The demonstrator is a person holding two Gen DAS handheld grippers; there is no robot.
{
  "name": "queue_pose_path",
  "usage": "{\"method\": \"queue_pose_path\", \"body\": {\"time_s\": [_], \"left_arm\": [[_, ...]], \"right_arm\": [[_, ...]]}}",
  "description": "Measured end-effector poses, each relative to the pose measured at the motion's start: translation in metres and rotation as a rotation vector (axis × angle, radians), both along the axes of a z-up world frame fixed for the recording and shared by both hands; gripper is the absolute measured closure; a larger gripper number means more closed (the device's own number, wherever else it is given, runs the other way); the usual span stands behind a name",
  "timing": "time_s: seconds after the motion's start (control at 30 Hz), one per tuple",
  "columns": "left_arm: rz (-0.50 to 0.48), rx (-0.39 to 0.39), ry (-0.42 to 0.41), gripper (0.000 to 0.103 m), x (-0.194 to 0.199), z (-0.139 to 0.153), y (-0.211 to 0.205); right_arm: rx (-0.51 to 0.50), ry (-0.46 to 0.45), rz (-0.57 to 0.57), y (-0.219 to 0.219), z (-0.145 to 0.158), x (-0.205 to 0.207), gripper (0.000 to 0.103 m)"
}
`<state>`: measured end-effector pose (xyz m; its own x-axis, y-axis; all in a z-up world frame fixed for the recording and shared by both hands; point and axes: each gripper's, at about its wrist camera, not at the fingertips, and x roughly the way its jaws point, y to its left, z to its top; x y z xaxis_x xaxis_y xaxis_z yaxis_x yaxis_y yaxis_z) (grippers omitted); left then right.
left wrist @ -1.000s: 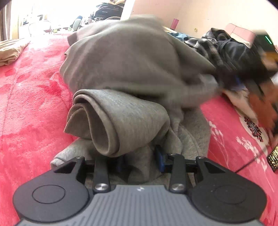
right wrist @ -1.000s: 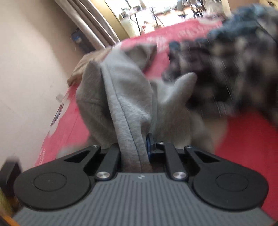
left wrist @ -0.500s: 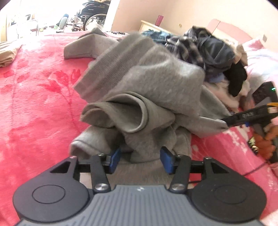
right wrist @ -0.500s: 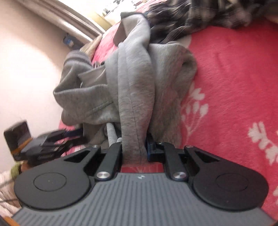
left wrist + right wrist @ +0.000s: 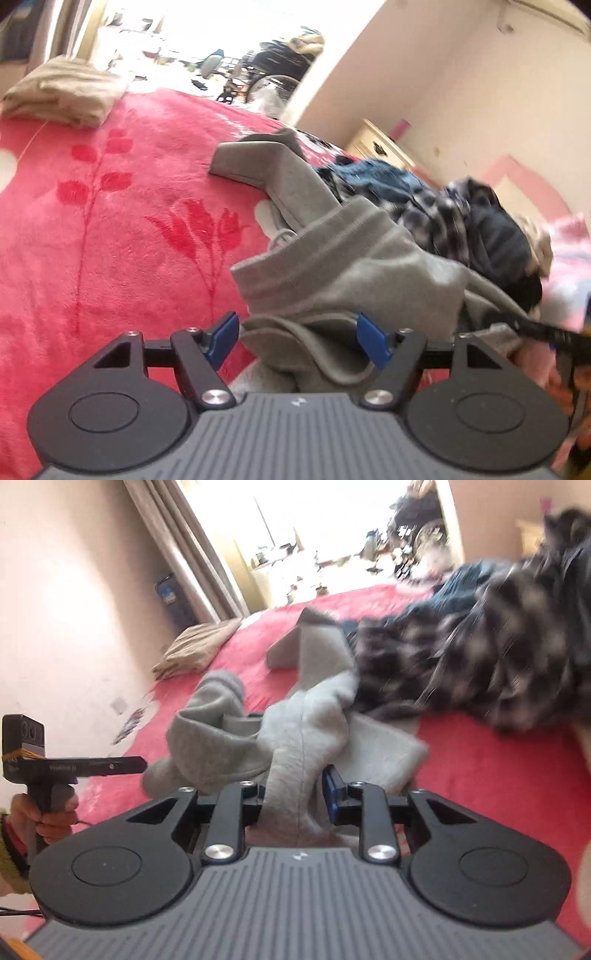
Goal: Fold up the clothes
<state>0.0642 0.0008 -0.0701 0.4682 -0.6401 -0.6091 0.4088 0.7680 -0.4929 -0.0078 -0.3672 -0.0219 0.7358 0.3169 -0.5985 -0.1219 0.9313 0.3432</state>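
Note:
A crumpled grey sweatshirt (image 5: 351, 266) lies on the red floral blanket (image 5: 110, 229). My left gripper (image 5: 297, 339) hovers over its near edge. Its jaws are opening, and the blue pads (image 5: 221, 338) stand apart from the loose grey fold between them. In the right wrist view the same sweatshirt (image 5: 229, 738) rises in a fold into my right gripper (image 5: 293, 797). Those jaws are opening too, but cloth still fills the gap and touches both pads. The left gripper (image 5: 136, 765) shows at the left edge of that view, held by a hand (image 5: 40, 812).
A heap of plaid, dark and blue clothes (image 5: 461, 221) lies just beyond the sweatshirt. A folded beige garment (image 5: 62, 92) sits at the far corner of the bed. A cream dresser (image 5: 380, 147) stands by the wall, and a bright doorway lies behind.
Both grippers have lifted and drawn back. The left jaws have spread clear of the grey fold. The right jaws have begun to part, and the sweatshirt has settled lower onto the blanket.

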Motion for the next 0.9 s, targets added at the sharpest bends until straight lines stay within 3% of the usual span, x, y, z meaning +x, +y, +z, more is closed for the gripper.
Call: {"method": "queue_pose_path", "body": {"time_s": [0.1, 0.17, 0.23, 0.3, 0.4, 0.57, 0.7, 0.83, 0.9], "left_arm": [[0.018, 0.014, 0.008, 0.03, 0.009, -0.012, -0.004], [0.003, 0.036, 0.021, 0.03, 0.014, -0.022, -0.011], [-0.023, 0.06, 0.026, 0.03, 0.014, -0.031, -0.021], [-0.044, 0.069, 0.021, 0.029, 0.011, -0.037, -0.029], [-0.07, 0.094, 0.01, 0.029, 0.006, -0.045, -0.038], [-0.112, 0.123, 0.043, 0.029, -0.007, -0.058, -0.047], [-0.122, 0.143, 0.031, 0.03, -0.017, -0.06, -0.051], [-0.119, 0.152, 0.031, 0.031, -0.02, -0.06, -0.053], [-0.119, 0.161, 0.024, 0.031, -0.023, -0.059, -0.054]], "right_arm": [[-0.041, -0.034, -0.076, -0.009, 0.003, -0.005, 0.069], [-0.042, -0.079, -0.132, -0.017, 0.006, -0.012, 0.055], [-0.042, -0.142, -0.198, -0.025, 0.014, -0.018, 0.026], [-0.05, -0.174, -0.224, -0.027, 0.018, -0.018, 0.011], [-0.079, -0.191, -0.205, -0.02, 0.023, -0.014, 0.001], [-0.203, -0.268, -0.125, 0.025, 0.022, -0.002, 0.001], [-0.252, -0.345, 0.018, 0.067, 0.029, 0.008, 0.001], [-0.438, -0.422, 0.161, 0.121, 0.022, 0.049, 0.001], [-0.495, -0.375, 0.224, 0.143, 0.013, 0.081, 0.001]]}}
